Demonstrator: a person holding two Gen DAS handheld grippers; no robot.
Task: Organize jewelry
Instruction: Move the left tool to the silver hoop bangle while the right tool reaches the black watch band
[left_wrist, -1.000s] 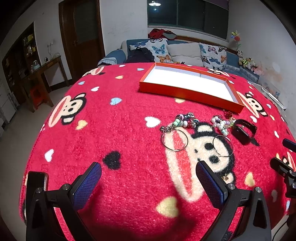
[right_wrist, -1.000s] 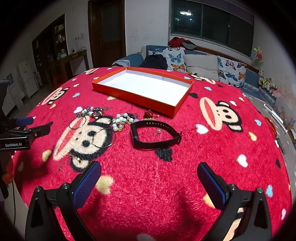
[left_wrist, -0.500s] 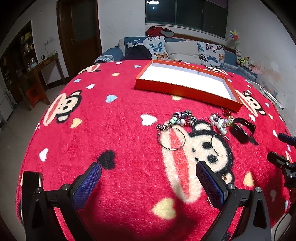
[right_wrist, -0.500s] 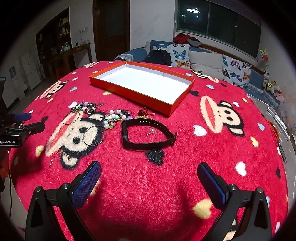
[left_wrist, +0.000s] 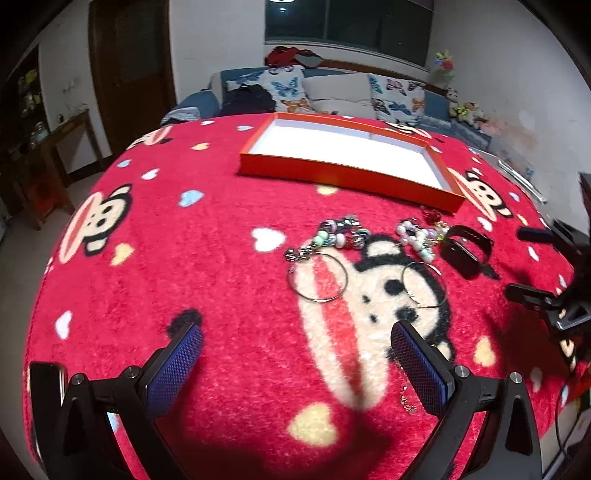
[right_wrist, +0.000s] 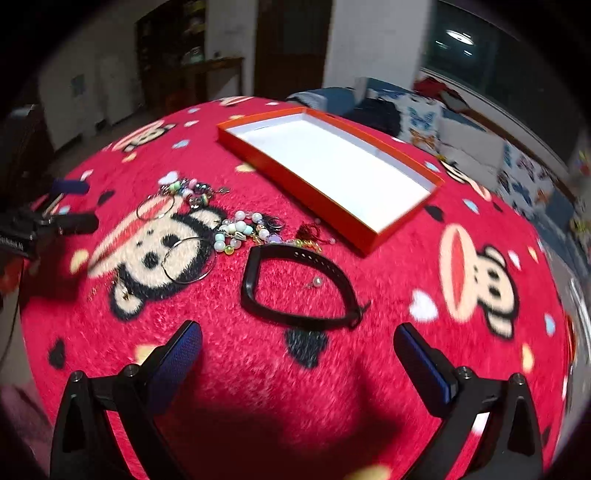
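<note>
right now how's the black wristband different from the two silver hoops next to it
The black wristband is a thick, matte strap bent into a lopsided oval; the silver hoops are thin shiny wire in near-perfect circles. The wristband has a row of holes and a clasp end, while the hoops look plain. A small pearl piece lies inside the wristband's loop; the hoops ring only blanket. Both lie flat outside the orange tray, untouched by either gripper.
</note>
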